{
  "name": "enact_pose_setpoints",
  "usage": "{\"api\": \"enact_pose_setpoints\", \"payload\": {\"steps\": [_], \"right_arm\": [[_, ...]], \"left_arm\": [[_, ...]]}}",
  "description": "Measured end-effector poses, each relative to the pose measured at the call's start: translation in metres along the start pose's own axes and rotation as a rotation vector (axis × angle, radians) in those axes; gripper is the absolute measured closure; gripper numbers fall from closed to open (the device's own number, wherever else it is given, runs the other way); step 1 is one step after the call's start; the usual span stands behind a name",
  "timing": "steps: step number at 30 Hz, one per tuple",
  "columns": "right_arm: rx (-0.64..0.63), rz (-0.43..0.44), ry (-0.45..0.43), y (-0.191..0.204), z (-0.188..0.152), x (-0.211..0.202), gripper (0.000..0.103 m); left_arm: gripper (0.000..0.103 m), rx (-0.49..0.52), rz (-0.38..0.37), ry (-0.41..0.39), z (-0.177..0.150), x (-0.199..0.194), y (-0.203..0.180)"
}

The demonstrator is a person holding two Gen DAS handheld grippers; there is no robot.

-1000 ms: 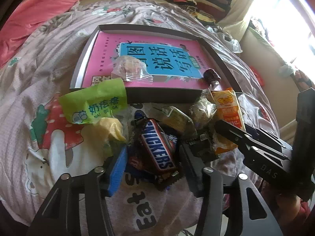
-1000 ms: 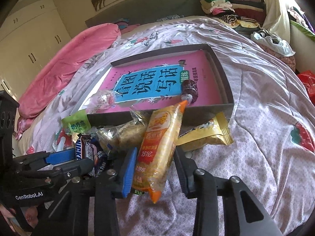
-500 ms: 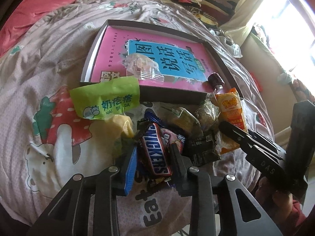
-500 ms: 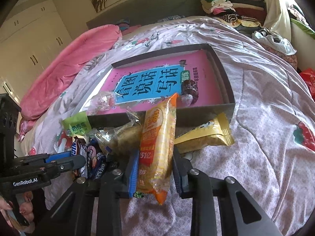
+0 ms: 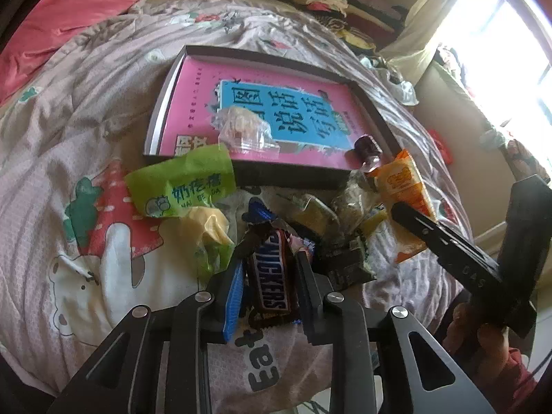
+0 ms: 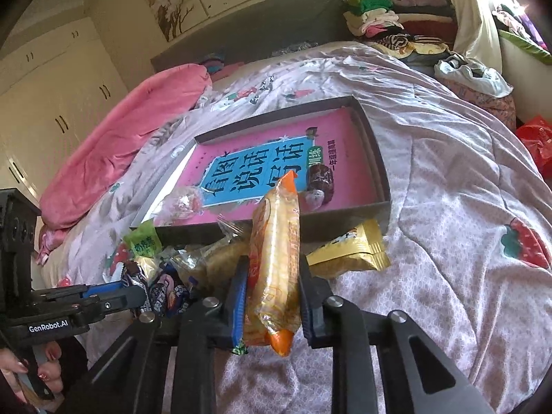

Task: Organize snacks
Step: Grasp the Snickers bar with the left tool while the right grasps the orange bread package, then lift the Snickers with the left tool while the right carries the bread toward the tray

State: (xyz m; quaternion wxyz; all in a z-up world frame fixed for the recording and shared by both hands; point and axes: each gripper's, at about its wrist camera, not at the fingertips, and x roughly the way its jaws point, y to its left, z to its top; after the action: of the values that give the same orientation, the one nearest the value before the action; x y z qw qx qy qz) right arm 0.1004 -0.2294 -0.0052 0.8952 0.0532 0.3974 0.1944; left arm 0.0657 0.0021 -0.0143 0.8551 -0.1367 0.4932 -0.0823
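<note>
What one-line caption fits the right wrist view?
Right gripper shut on a long orange-yellow plastic snack packet, before a shallow dark box lined with a pink book.

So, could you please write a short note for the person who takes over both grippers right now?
Left gripper: shut on the Snickers bar, at the near edge of the snack pile.
Right gripper: shut on the orange snack pack, which stands tilted up out of the pile.
Box on the bed: holds a pink book, a clear-wrapped sweet and a dark-wrapped sweet.
Done: two sweets are in the box.
Left: put both held snacks in the box, then the green pack, the gold pack and the other loose snacks.
</note>
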Motion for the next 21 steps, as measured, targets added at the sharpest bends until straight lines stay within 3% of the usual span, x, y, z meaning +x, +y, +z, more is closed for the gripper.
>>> {"api": "enact_pose_setpoints", "payload": {"steps": [21], "right_arm": [[0.005, 0.012, -0.098, -0.006, 0.010, -0.016, 0.078]], "left_arm": [[0.074, -0.029, -0.006, -0.094, 0.014, -0.023, 0.008]]}}
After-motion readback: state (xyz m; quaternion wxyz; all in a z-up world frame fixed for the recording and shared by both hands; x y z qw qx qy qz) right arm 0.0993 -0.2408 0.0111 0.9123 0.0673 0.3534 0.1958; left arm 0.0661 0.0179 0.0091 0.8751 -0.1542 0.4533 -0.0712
